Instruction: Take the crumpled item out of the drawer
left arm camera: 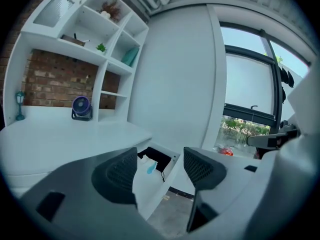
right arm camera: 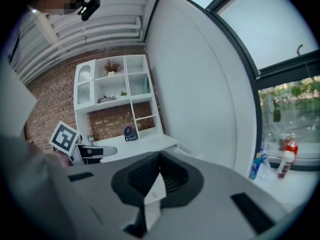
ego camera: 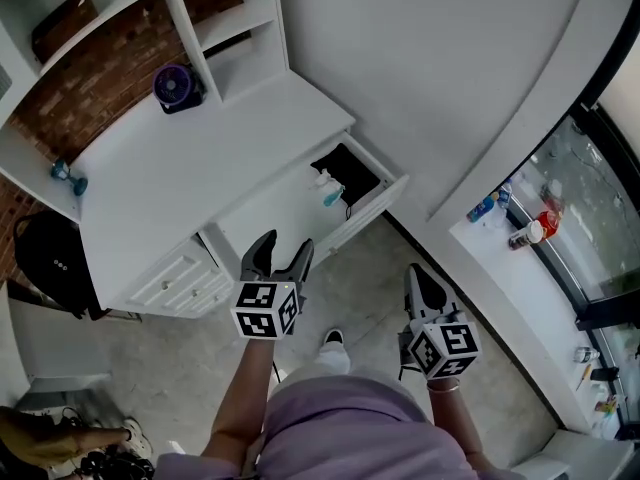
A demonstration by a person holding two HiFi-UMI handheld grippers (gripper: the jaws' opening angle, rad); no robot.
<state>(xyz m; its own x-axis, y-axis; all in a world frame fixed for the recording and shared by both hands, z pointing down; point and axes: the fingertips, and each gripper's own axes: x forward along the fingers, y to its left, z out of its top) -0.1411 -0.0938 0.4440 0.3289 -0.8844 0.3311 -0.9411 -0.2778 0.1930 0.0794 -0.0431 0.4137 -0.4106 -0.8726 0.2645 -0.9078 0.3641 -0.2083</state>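
The white desk's drawer (ego camera: 290, 213) stands pulled out at the desk's right end. At its back lies a black item (ego camera: 352, 173), and just in front of that a small crumpled white and blue item (ego camera: 327, 189). My left gripper (ego camera: 287, 244) hovers in front of the drawer's front edge, open with nothing between its jaws. In the left gripper view the crumpled item (left arm camera: 149, 165) shows through the gap of the left gripper (left arm camera: 160, 173), well ahead in the drawer (left arm camera: 150, 184). My right gripper (ego camera: 418, 278) is shut and hangs to the right, over the floor. In its own view the right gripper (right arm camera: 159, 176) has its pads meeting.
A purple fan (ego camera: 177, 86) stands at the back of the desk top (ego camera: 180, 178), under white shelves. A bank of closed drawers (ego camera: 185, 283) sits left of the open one. A black bag (ego camera: 55, 263) leans at the desk's left. Bottles (ego camera: 525, 230) stand on the window sill at right.
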